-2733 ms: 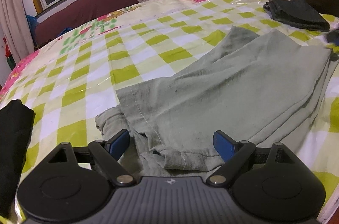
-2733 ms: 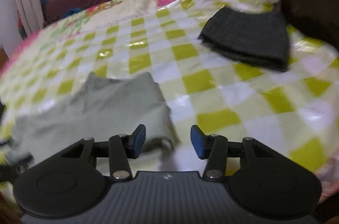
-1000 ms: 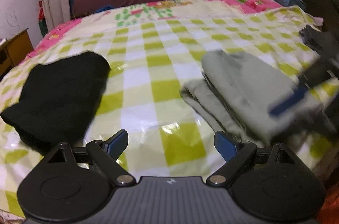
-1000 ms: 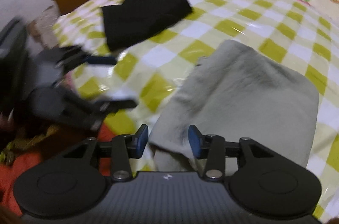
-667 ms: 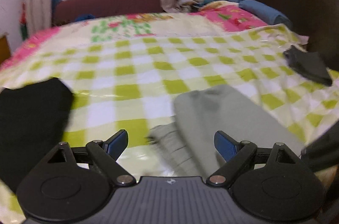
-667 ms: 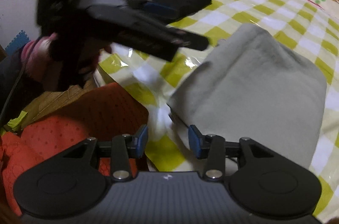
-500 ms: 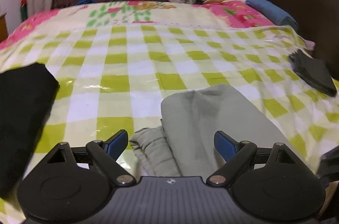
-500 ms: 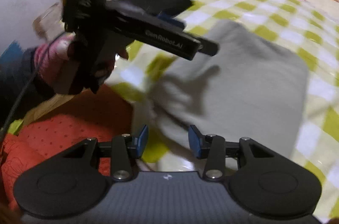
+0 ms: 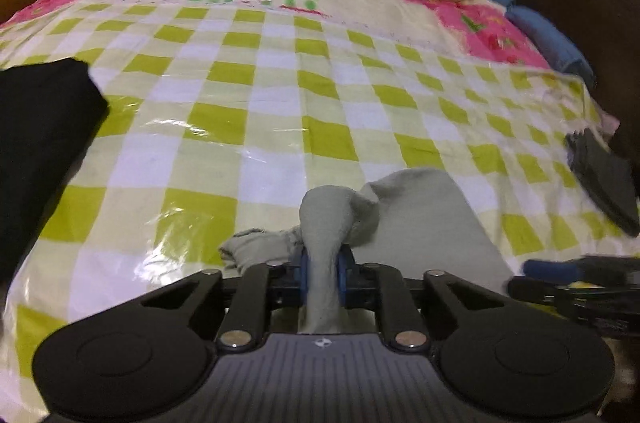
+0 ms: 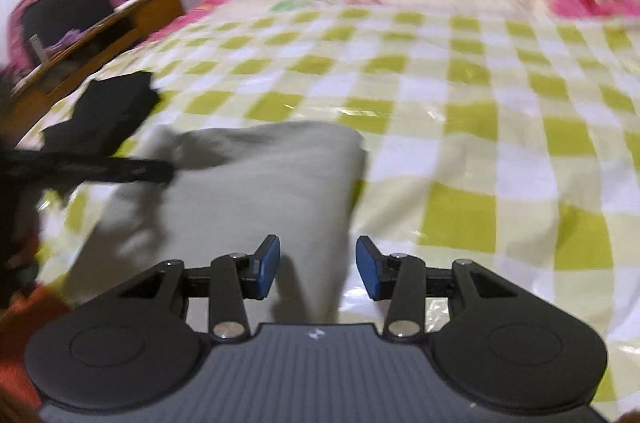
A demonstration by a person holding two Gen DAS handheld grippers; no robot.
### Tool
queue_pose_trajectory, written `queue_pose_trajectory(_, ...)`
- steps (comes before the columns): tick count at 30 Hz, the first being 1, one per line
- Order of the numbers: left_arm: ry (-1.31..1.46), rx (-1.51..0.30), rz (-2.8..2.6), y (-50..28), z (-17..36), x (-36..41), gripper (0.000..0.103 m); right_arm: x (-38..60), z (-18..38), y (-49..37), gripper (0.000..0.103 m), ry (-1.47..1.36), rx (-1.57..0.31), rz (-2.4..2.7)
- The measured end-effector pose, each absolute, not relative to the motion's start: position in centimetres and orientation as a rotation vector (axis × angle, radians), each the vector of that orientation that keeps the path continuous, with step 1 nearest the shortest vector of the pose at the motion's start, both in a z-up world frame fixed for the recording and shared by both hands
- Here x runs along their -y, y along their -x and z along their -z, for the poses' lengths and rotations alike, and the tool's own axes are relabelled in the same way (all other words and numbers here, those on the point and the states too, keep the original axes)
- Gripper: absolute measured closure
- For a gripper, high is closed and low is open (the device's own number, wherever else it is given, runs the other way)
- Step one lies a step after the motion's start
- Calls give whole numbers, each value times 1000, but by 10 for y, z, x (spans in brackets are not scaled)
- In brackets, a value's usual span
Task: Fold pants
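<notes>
Left hand-held gripper (image 9: 322, 273) is clamped tight on a bunched fold of the grey-green pants (image 9: 424, 219) on the bed (image 9: 256, 127), while only the right view shows the right hand-held gripper (image 10: 318, 267) gaping, empty, straddling the pants' (image 10: 264, 191) near edge.

Legible text: none. Only marking: a small white emblem, not readable as letters, centred on the ribbed body of the left gripper (image 9: 322, 273) and of the right gripper (image 10: 318, 269), just behind the fingers.
</notes>
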State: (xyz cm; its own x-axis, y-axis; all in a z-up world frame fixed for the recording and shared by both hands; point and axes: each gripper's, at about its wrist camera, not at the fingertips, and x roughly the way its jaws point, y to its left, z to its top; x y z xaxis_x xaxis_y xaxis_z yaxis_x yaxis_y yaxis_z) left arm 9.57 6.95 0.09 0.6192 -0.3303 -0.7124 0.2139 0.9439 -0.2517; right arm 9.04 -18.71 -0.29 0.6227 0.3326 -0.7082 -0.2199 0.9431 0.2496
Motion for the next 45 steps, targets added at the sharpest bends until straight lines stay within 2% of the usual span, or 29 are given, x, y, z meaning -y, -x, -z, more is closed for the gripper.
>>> queue_pose_trajectory(3,154,-831,271,-83,-9,-82,76,195,7,-87,59,-188,-839,-327)
queue_pose_trajectory(8,96,-911,189,-86,23,-86,75,192,18,-91,56,-236,-855,-340)
queue_pose_trajectory(13,73,-863,193,-77,8,-83,73,191,22,-91,55,-285,-880,-358)
queue_pose_trajectory(17,55,-807,203,-65,-2,-80,62,187,24,-87,55,-300,-882,-357)
queue_pose_trajectory(19,26,-801,221,-60,2,-72,60,182,27,-88,51,-293,-884,-349)
queue_pose_trajectory(21,12,-811,238,-57,10,-66,47,178,28,-88,49,-281,-876,-347)
queue_pose_trajectory(22,9,-832,238,-57,17,-64,44,177,28,-87,49,-275,-872,-345)
queue_pose_trajectory(24,9,-849,234,-57,27,-63,43,175,29,-86,49,-269,-866,-338)
queue_pose_trajectory(25,6,-848,234,-57,27,-63,42,174,28,-85,51,-263,-865,-338)
queue_pose_trajectory(28,5,-859,244,-58,23,-64,43,172,26,-81,67,-265,-856,-346)
queue_pose_trajectory(29,10,-862,246,-56,22,-66,47,172,25,-80,71,-273,-850,-348)
queue_pose_trajectory(32,25,-842,266,-46,16,-69,49,174,21,-76,73,-290,-831,-358)
queue_pose_trajectory(34,18,-845,255,-46,19,-69,48,174,23,-79,69,-297,-845,-365)
queue_pose_trajectory(38,7,-891,238,-59,29,-66,28,172,33,-90,55,-306,-888,-377)
queue_pose_trajectory(40,-2,-891,242,-61,31,-64,28,170,33,-90,56,-304,-881,-373)
queue_pose_trajectory(43,-11,-870,269,-58,27,-61,41,173,30,-86,74,-330,-864,-377)
queue_pose_trajectory(44,-15,-862,277,-57,26,-60,47,177,29,-86,76,-351,-859,-379)
queue_pose_trajectory(45,-15,-857,282,-58,25,-59,49,181,27,-86,79,-371,-853,-382)
